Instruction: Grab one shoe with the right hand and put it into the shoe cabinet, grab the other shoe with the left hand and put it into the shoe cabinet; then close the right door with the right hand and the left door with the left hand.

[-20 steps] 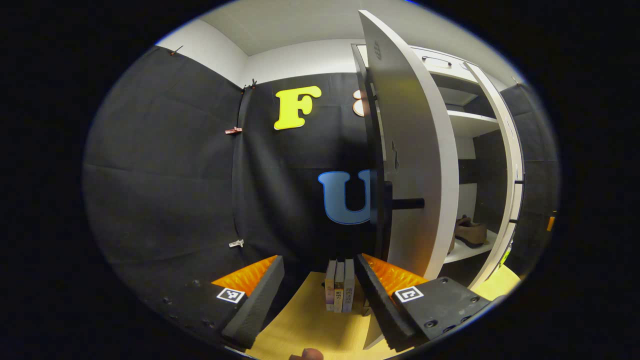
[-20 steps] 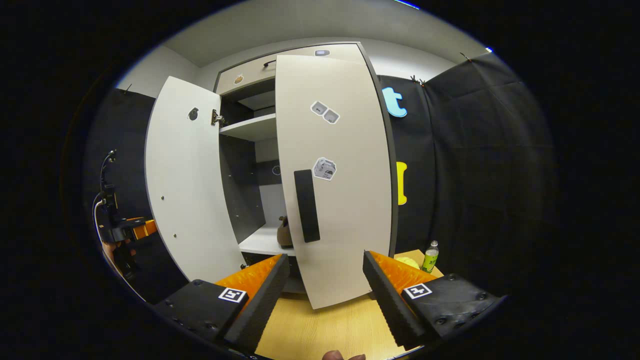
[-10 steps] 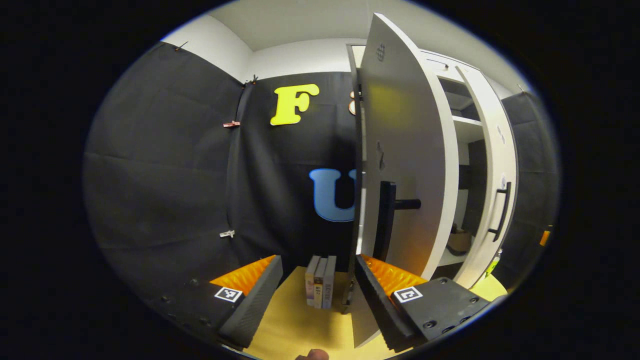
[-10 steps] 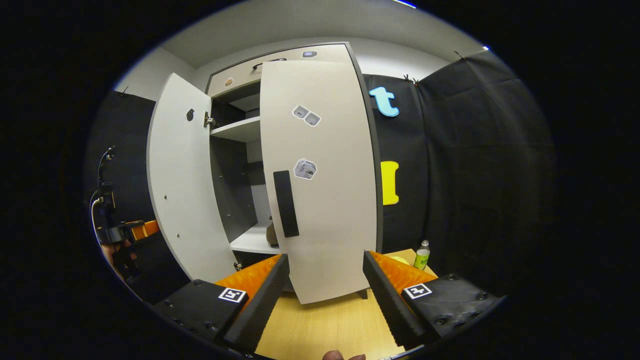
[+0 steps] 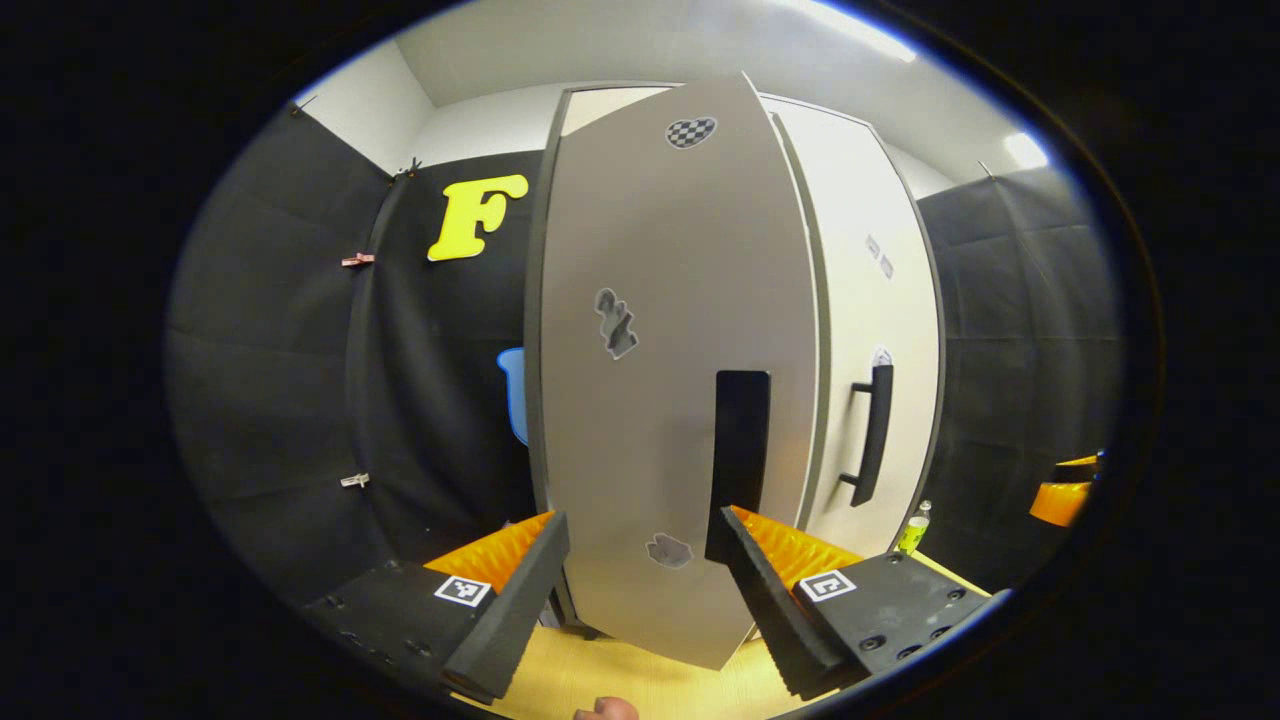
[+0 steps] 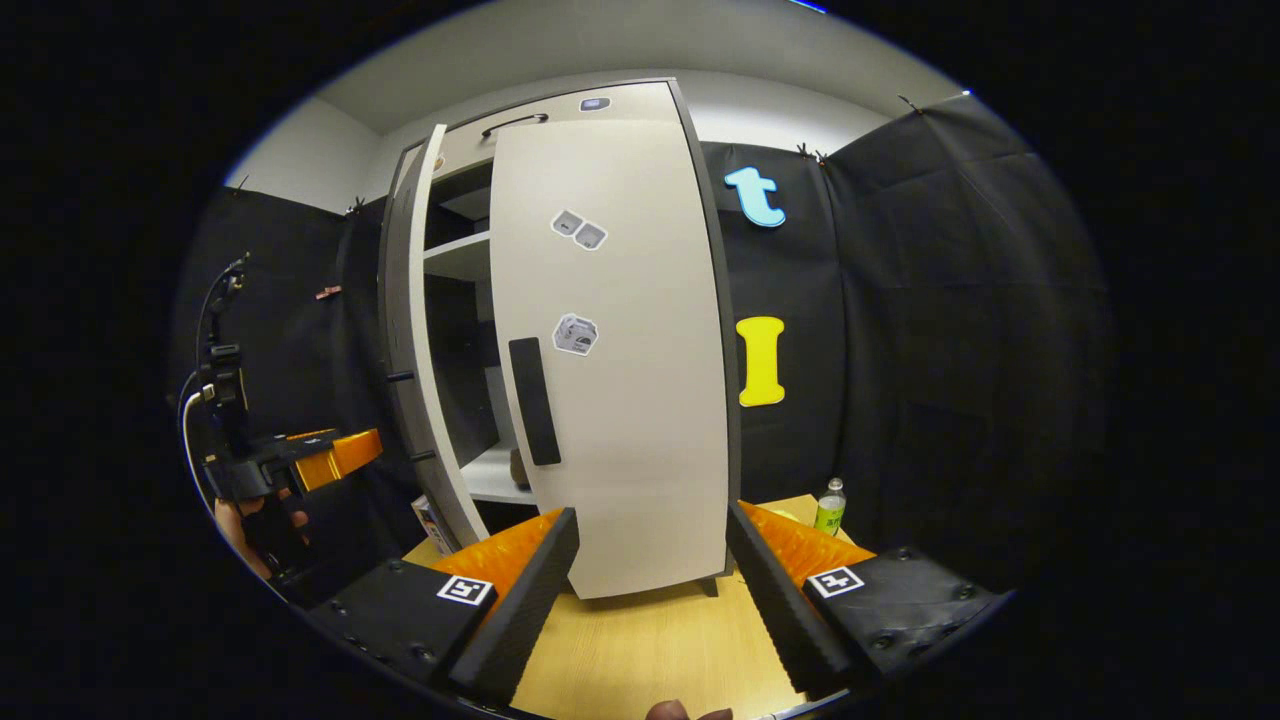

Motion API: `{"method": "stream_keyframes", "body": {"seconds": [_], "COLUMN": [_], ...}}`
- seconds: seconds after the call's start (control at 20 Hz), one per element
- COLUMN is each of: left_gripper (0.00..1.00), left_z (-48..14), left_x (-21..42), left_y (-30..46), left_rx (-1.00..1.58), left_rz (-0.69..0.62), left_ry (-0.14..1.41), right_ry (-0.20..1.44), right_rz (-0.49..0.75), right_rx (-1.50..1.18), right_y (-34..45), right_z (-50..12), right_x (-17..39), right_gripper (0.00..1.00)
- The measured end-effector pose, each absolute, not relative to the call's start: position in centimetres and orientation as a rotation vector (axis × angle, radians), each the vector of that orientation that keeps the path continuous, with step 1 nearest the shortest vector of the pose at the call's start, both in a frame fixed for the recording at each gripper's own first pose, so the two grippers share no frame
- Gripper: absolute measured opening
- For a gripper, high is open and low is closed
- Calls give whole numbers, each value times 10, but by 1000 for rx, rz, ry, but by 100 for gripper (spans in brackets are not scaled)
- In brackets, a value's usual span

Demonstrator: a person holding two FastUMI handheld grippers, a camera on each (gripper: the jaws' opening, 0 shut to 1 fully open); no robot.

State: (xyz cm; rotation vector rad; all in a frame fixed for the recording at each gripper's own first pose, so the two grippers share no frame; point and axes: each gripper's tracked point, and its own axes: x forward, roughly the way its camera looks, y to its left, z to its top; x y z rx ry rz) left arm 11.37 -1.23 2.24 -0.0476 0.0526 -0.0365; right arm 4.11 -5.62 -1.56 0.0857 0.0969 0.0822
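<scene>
The pale left door (image 5: pixel 650 400) of the shoe cabinet faces me in the left gripper view, its black handle (image 5: pixel 741 450) just above one finger (image 5: pixel 770 590). My left gripper (image 5: pixel 640 590) is open and holds nothing. In the right gripper view the right door (image 6: pixel 620 350) with its handle (image 6: pixel 534 400) stands nearly shut, while the left door (image 6: pixel 418 340) is edge-on and ajar. A sliver of a brown shoe (image 6: pixel 518 468) shows on the shelf in the gap. My right gripper (image 6: pixel 650 590) is open and empty, back from the door. The left gripper (image 6: pixel 300 460) hangs at far left in a hand.
The cabinet stands on a wooden table (image 6: pixel 640 650). A green-labelled bottle (image 6: pixel 828 505) stands at the cabinet's right side. Books (image 6: pixel 428 518) stand at its left foot. Black cloth walls close in on both sides.
The left door has swung from edge-on and wide open to nearly shut, its front now facing the left gripper. The right door has closed further, narrowing the gap over the shoes.
</scene>
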Motion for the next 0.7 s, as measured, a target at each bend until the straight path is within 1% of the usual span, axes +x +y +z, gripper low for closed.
{"method": "stream_keyframes", "body": {"seconds": [0.05, 0.1, 0.3, 0.35, 0.4, 0.65, 0.7], "left_gripper": [96, 99, 96, 99, 96, 96, 98], "left_z": [23, 23, 19, 19, 18, 14, 15], "left_x": [113, 110, 105, 103, 101, 94, 93], "left_y": [-16, -18, -22, -24, -24, -26, -27], "left_rx": [-46, -46, -83, -94, -95, -71, -73], "left_rz": [-43, -48, -77, -84, -90, -95, -98], "left_ry": [47, 43, 44, 48, 50, 60, 59], "right_ry": [95, 94, 74, 71, 65, 53, 54], "right_rz": [81, 80, 84, 88, 93, 111, 114], "right_rx": [81, 84, 99, 96, 96, 87, 89], "right_y": [-57, -57, -48, -45, -42, -29, -27], "right_z": [-15, -15, -8, -7, -5, -4, -4], "right_x": [42, 45, 50, 51, 51, 52, 53], "right_gripper": [98, 98, 98, 98, 98, 98, 98]}}
